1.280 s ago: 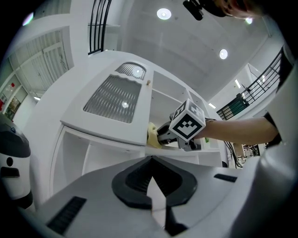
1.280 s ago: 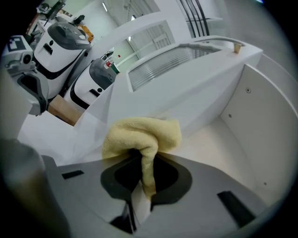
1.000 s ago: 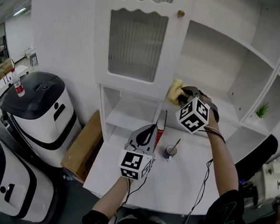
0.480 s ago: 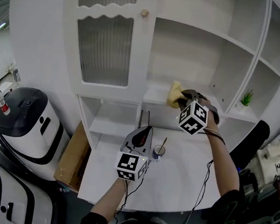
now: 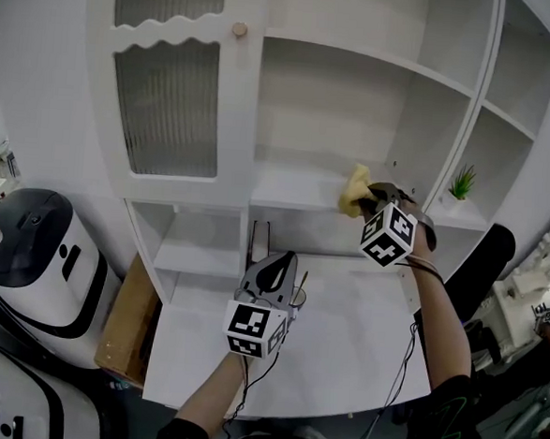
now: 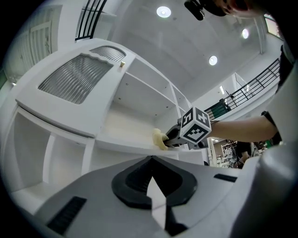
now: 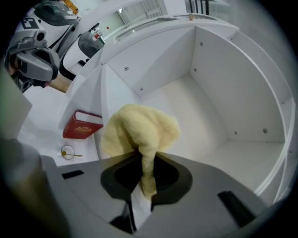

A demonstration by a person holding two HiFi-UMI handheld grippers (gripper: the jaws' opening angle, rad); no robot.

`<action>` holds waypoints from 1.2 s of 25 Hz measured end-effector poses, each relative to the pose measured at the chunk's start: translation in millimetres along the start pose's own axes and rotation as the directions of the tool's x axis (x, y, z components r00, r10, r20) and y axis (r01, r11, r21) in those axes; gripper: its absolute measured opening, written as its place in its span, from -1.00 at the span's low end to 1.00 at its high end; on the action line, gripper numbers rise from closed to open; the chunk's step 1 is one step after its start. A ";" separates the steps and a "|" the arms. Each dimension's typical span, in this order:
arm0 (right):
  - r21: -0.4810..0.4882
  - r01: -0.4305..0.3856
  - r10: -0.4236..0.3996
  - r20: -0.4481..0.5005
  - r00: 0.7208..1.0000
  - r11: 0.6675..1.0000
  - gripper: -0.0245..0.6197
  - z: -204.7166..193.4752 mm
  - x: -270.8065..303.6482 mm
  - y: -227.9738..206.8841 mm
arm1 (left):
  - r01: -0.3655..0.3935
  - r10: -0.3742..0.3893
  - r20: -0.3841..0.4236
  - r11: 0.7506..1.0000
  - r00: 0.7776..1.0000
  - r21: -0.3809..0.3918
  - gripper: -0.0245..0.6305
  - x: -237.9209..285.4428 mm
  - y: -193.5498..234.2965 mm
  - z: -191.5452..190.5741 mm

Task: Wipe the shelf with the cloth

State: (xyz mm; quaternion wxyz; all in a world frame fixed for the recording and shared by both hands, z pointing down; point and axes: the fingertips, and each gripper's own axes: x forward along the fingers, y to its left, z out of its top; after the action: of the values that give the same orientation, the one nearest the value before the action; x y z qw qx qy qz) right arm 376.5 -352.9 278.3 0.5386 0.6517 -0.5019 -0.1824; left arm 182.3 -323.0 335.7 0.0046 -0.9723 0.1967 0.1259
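Observation:
A yellow cloth (image 5: 355, 190) is bunched at the front edge of the white cabinet's open middle shelf (image 5: 292, 183). My right gripper (image 5: 367, 200) is shut on it, and its marker cube sits just below. In the right gripper view the cloth (image 7: 139, 131) rises out of the shut right gripper (image 7: 144, 186) over the shelf floor (image 7: 186, 107). My left gripper (image 5: 274, 266) hangs shut and empty above the white table (image 5: 360, 351). Its own view shows the left gripper (image 6: 151, 186) tipped upward toward the cloth (image 6: 159, 138) and the shelf (image 6: 123, 132).
A small green plant (image 5: 461, 185) stands in the right-hand compartment. A ribbed-glass door (image 5: 166, 103) closes the left part. A red book (image 7: 83, 125) and a cup with a spoon (image 7: 68, 151) lie below the shelf. White round machines (image 5: 29, 244) and a cardboard box (image 5: 122, 320) stand at left.
My right gripper has carried the cloth rightward along the shelf, away from the glass door. The head view has swung to the right. The left gripper stays near the cup.

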 end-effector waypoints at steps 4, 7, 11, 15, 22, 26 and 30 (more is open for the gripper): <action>0.039 0.053 -0.051 -0.048 0.998 0.998 -0.78 -35.1 3.8 -16.9 | 0.023 -0.023 -0.007 1.000 1.000 -0.005 -0.93 8.6 -11.0 -4.2; 0.084 0.084 -0.077 -0.088 0.993 0.993 -0.78 -62.9 5.7 -30.4 | 0.039 -0.039 -0.013 0.999 0.999 -0.012 -0.93 14.7 -19.0 -7.3; 0.126 0.094 -0.082 -0.104 0.991 0.988 -0.78 -76.9 -0.8 -34.5 | 0.060 -0.061 -0.030 0.998 0.998 -0.023 -0.93 20.7 -27.8 -14.2; 0.167 0.116 -0.097 -0.118 0.988 0.979 -0.78 -87.5 -8.6 -35.9 | 0.072 -0.073 -0.038 0.997 0.997 -0.031 -0.93 22.1 -34.5 -19.2; 0.190 0.121 -0.101 -0.109 0.989 0.974 -0.77 -94.6 -26.5 -29.9 | 0.079 -0.080 -0.044 0.996 0.996 -0.039 -0.93 19.2 -37.4 -22.5; 0.208 0.129 -0.110 -0.102 0.989 0.970 -0.77 -97.5 -37.8 -26.6 | 0.077 -0.079 -0.047 0.996 0.996 -0.040 -0.93 13.9 -35.4 -23.2; 0.237 0.144 -0.125 -0.095 0.988 0.961 -0.76 -100.4 -50.4 -21.8 | 0.077 -0.079 -0.053 0.996 0.995 -0.038 -0.93 8.1 -34.5 -24.1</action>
State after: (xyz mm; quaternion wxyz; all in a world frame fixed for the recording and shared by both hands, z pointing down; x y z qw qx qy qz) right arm 443.0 -259.7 279.2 0.4604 0.7521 -0.4533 -0.1297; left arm 208.6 -295.7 355.6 -0.0134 -0.9823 0.1564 0.1027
